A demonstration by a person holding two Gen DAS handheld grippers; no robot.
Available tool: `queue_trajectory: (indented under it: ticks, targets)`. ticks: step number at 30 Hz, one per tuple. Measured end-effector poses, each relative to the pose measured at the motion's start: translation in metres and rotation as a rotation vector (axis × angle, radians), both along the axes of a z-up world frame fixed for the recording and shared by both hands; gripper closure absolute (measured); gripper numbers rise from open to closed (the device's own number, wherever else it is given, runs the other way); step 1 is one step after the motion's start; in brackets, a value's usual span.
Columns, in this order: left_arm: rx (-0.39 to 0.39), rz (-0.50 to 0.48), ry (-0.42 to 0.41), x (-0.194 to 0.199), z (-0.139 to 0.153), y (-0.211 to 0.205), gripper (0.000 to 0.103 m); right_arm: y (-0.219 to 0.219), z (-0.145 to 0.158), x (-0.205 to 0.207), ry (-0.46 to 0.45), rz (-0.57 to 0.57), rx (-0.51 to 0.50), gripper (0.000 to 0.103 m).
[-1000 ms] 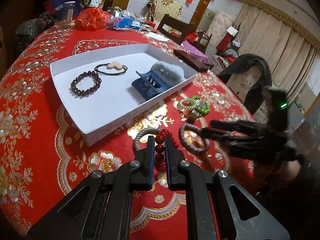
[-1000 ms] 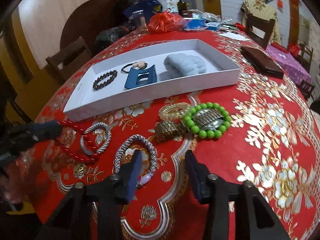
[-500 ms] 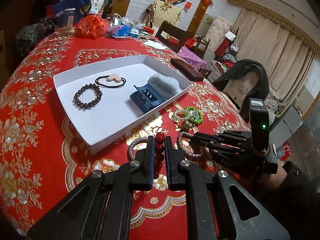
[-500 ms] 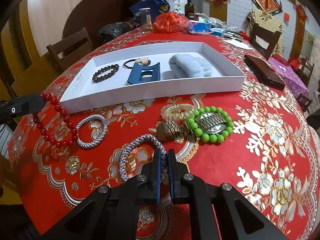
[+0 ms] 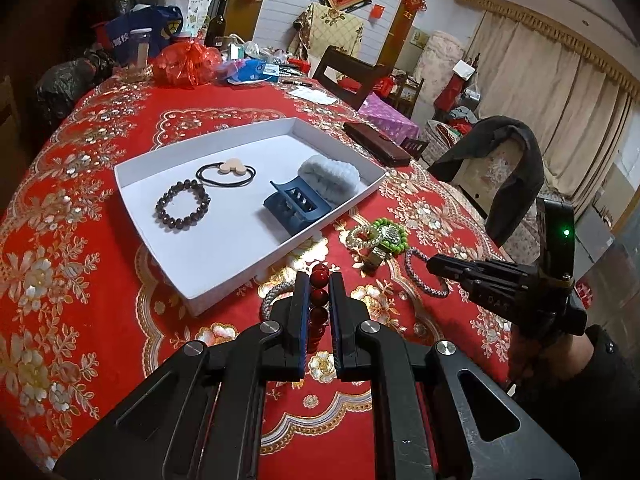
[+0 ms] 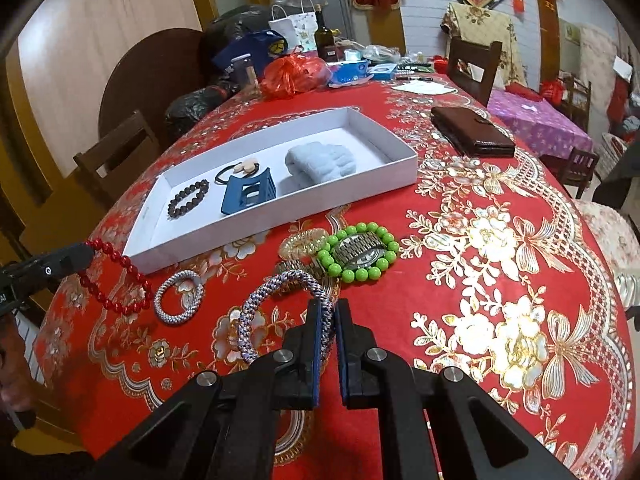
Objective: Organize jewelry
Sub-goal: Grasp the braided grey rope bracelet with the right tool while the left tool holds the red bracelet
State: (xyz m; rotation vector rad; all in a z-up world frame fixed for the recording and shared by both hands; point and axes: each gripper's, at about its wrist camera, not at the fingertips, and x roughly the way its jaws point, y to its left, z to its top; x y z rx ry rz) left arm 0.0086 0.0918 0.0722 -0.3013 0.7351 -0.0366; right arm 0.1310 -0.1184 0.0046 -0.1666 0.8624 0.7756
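Note:
My left gripper [image 5: 319, 278] is shut on a string of red beads [image 5: 319, 294], which hangs lifted off the cloth as the red beads [image 6: 114, 274] beside the left gripper [image 6: 86, 255]. My right gripper [image 6: 328, 306] is shut on a woven blue-white rope bracelet [image 6: 266, 312], tilted up from the cloth; it shows as the rope bracelet [image 5: 418, 276] at the right gripper [image 5: 432, 266]. A white tray [image 5: 224, 268] holds a dark bead bracelet [image 5: 183, 206], a black hair tie [image 5: 226, 170], a blue hair claw [image 5: 296, 206] and a pale scrunchie [image 5: 330, 174].
On the red cloth lie a second grey rope bracelet [image 6: 178, 298], a green bead bracelet [image 6: 360, 252] around a metal watch [image 6: 356, 248], a clear coil tie [image 6: 304, 242] and a brown wallet [image 6: 472, 132]. Bags and bottles crowd the far end; chairs stand around.
My right gripper went from open to shut on the woven rope bracelet and raised it a little. The left gripper stayed shut on the red beads, barely moving.

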Motion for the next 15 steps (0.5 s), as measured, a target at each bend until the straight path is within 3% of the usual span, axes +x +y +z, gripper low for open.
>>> queue_trajectory:
  ticks: [15]
  targets:
    - [0.030,0.033,-0.020,0.013,0.015,0.008,0.095,-0.002,0.007,-0.002,-0.014,-0.001,0.027,0.097]
